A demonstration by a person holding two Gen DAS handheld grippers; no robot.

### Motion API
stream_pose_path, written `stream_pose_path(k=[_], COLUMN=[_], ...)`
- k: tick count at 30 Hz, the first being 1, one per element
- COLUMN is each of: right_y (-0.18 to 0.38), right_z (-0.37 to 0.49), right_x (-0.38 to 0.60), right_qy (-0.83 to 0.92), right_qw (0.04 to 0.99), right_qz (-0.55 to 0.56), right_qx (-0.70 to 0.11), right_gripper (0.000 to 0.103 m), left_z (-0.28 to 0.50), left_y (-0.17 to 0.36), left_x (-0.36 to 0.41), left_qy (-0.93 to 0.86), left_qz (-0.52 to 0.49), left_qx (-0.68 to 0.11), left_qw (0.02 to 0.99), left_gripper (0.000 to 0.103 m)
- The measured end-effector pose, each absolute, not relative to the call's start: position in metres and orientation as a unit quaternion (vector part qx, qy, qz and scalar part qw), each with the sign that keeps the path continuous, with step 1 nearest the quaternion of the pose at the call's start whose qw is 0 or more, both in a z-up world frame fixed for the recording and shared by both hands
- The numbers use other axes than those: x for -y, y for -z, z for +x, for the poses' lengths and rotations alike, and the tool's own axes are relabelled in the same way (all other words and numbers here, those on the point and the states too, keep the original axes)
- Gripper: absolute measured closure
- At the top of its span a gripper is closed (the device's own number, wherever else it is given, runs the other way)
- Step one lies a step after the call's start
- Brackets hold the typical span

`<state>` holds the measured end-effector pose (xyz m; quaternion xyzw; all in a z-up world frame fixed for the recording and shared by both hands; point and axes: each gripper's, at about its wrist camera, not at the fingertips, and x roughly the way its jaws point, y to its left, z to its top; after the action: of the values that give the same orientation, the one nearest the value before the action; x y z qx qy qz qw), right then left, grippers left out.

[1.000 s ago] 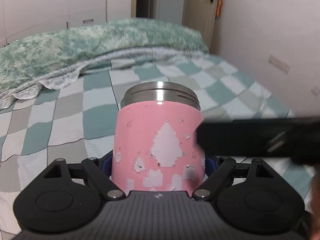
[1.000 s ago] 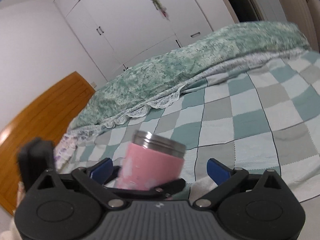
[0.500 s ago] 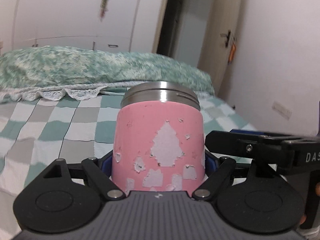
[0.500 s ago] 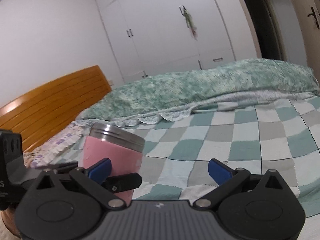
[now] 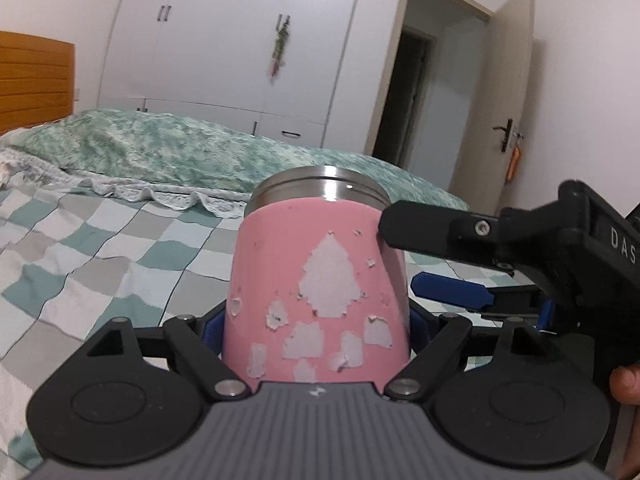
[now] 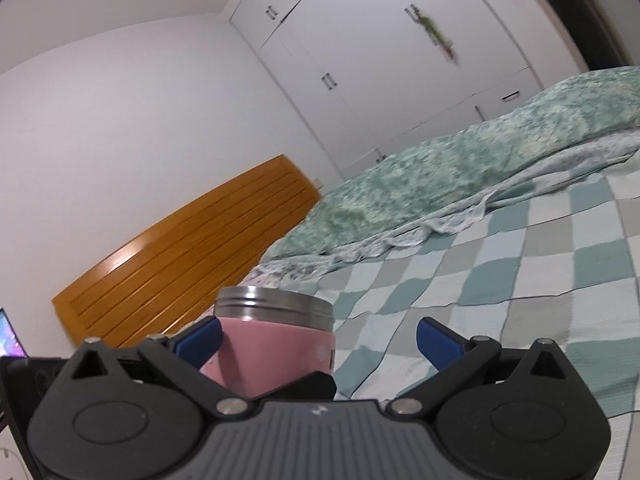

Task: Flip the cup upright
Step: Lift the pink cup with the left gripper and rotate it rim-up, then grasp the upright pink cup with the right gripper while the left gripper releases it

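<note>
A pink cup point(image 5: 316, 288) with peeling paint and a steel rim stands upright between the jaws of my left gripper point(image 5: 314, 326), which is shut on its lower body and holds it above the bed. In the right wrist view the cup point(image 6: 276, 356) sits at the lower left. My right gripper point(image 6: 320, 340) is open; its left fingertip point(image 6: 200, 338) is beside the cup and its right fingertip point(image 6: 438, 340) is apart from it. The right gripper point(image 5: 460, 268) also shows in the left wrist view, close to the cup's right side.
A bed with a green, grey and white checked blanket point(image 5: 100, 248) lies below. A green quilt point(image 5: 180, 152) is piled at its far side. A wooden headboard point(image 6: 180, 256), white wardrobes point(image 5: 240, 40) and an open door point(image 5: 508, 92) are behind.
Both grippers have tilted upward, so more wall and wardrobe show. The right gripper has moved closer to the cup, its left finger now beside it. The left grip is unchanged.
</note>
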<state>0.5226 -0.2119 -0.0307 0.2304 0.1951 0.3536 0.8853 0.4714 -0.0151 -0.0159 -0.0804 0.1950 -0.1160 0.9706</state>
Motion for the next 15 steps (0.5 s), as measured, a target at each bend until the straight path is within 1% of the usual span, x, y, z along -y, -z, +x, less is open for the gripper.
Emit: stream_pose_path(k=[2, 4, 11, 15], right_y=[0.025, 0.021, 0.006, -0.005], right_z=[0.513, 0.507, 0.480, 0.462], right_x=[0.205, 0.198, 0.182, 0.183], right_qy=[-0.349, -0.357, -0.398, -0.406], right_qw=[0.903, 0.908, 0.891, 0.881], right_qz=[0.191, 0.163, 0.136, 0.140], right_qx=[-0.162, -0.150, -0.169, -0.198], right_gripper=[0.000, 0.000, 0.000, 0.001], left_z=[0.462, 0.454, 0.420, 0.394], left_y=[0.020, 0.022, 0.019, 0.013], left_x=[0.013, 0.014, 0.022, 0.030], left_qy=[0.115, 0.110, 0.122, 0.137], left_qz=[-0.087, -0.088, -0.088, -0.076], left_qx=[-0.190, -0.186, -0.148, -0.119], left_qw=[0.971, 0.972, 0.977, 0.980], left_gripper=[0.019, 0.019, 0.019, 0.019])
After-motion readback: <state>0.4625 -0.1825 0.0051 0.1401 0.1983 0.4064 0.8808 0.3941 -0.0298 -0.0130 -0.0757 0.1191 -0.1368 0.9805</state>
